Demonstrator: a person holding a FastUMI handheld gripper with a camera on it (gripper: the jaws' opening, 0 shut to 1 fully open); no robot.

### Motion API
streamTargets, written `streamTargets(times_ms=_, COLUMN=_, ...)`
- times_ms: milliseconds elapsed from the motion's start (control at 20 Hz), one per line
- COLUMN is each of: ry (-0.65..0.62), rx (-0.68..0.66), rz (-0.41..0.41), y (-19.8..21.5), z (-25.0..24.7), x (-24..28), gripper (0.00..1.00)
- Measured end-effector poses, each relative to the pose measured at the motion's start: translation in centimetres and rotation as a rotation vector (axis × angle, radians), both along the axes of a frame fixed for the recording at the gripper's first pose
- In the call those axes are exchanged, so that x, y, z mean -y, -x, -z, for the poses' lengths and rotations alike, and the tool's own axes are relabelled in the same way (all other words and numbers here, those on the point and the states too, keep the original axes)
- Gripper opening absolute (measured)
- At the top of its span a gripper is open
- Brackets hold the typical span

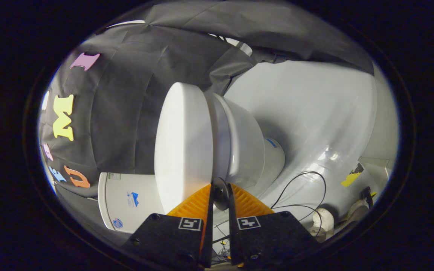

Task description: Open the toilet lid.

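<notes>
1. The toilet lid (181,146) is down, flat on the seat, with the bowl (245,145) beneath it. The camera is rolled sideways, so the whole toilet appears turned on its side. The lid's front edge lies right at the fingertips of the tool (220,192).

2. The tool's two orange fingers (192,203) stand nearly closed, with only a narrow slot between them. A small dark disc sits in that slot at the tips. I cannot tell whether they are pinching the lid's rim or merely resting beside it.

3. To my eye the lift has not begun. To do it well, get one finger under the lip and one on top, then swing the lid in an arc about its hinge by the tank (126,199). A straight pull would likely slip off the smooth rim.

4. Ease off near upright, so the lid leans on the tank rather than slamming.

5. There is no surface here; the toilet stands on a pale, glossy floor (315,113). Thin black cables (311,188) loop across it near the base.

6. Black cloth (126,113) hangs behind the tank as the booth wall. A scrap of yellow tape (350,177) sits on the floor beyond the cables.
</notes>
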State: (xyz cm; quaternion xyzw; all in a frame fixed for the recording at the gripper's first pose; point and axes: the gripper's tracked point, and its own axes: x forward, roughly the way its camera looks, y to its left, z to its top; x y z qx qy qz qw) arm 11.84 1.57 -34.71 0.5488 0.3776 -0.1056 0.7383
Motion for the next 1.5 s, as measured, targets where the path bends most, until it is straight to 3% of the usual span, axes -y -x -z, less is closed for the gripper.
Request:
streamTargets(times_ms=250, ry=-0.025, rx=0.010, rz=0.014, y=0.0, z=-2.0, x=0.0, gripper=0.12)
streamTargets(times_ms=700, ry=0.016, rx=0.102, rz=-0.021, y=-0.6, z=-6.3, x=-0.8, gripper=0.12)
streamTargets(times_ms=1050, ry=0.080, rx=0.182, rz=-0.100, y=-1.2, z=-9.6, x=-2.2, gripper=0.12)
streamTargets(times_ms=1500, ry=0.185, rx=0.188, rz=-0.156, y=-1.6, z=-12.8, x=-4.0, gripper=0.12)
